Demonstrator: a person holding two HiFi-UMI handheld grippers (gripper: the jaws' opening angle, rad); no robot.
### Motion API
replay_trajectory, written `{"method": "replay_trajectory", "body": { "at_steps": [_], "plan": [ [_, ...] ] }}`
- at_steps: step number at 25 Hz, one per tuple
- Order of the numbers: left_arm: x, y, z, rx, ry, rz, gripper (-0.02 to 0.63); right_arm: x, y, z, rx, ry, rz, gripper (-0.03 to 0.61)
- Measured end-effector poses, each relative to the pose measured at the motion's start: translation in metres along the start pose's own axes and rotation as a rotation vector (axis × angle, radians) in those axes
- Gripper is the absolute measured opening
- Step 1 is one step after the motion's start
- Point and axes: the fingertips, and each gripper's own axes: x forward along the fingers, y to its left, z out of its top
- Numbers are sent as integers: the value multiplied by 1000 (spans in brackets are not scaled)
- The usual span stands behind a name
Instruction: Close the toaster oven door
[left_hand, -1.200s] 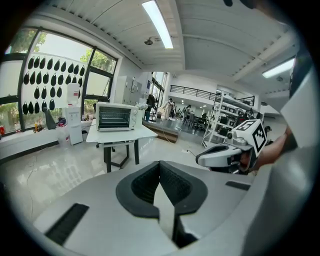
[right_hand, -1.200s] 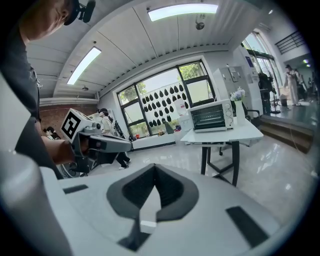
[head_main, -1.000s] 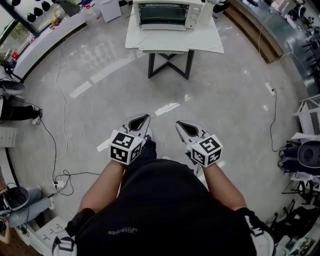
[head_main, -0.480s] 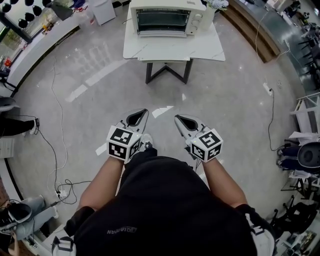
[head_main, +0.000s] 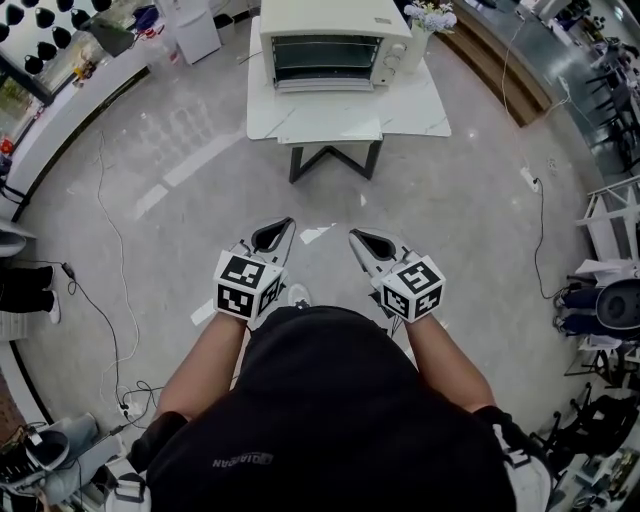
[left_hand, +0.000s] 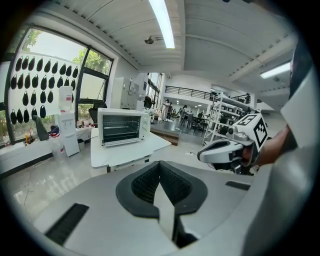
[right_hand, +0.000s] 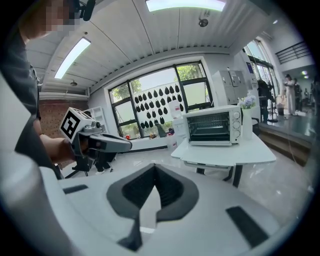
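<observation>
"Toaster oven door (head_main: 325, 86): which way does it lie from the grippers?"

"Near things first. The left gripper (head_main: 288, 224) and right gripper (head_main: 356, 237) sit side by side in front of the person, each with its jaws pressed together and nothing between them. Past their tips comes bare floor (head_main: 450, 200), then a white table (head_main: 410, 100). The toaster oven (head_main: 335, 18) stands on it, well apart from both grippers and about dead ahead, between the two."

"Is either one nearer?"

"Not that I can judge; they look level with each other."

"And how does the door lie?"

"It seems folded down, a thin slab along the oven's lower front, though it's too far off to be sure. Its long axis runs crosswise to where the grippers point. I'd judge it wants lifting from beneath, once a gripper gets there."
</observation>
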Motion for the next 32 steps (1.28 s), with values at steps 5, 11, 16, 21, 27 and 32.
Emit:
{"method": "replay_trajectory", "body": {
  "at_steps": [5,11,16,21,27,32],
  "plan": [
    [5,30,9,2,-15,-13,3,25,-1,12,-4,1,-26,2],
    [17,46,9,-1,-3,-48,3,37,-8,16,17,9,-61,2],
    [30,52,6,-10,18,-67,3,44,-19,16,45,18,-77,2],
    [49,55,4,-18,41,-75,3,55,-35,17,63,19,-67,2],
    [80,68,27,-12,48,-57,3,79,-67,40,63,-2,-34,2],
    [111,87,61,17,33,-30,3,101,-102,72,29,-20,2,2]
  ]
}}
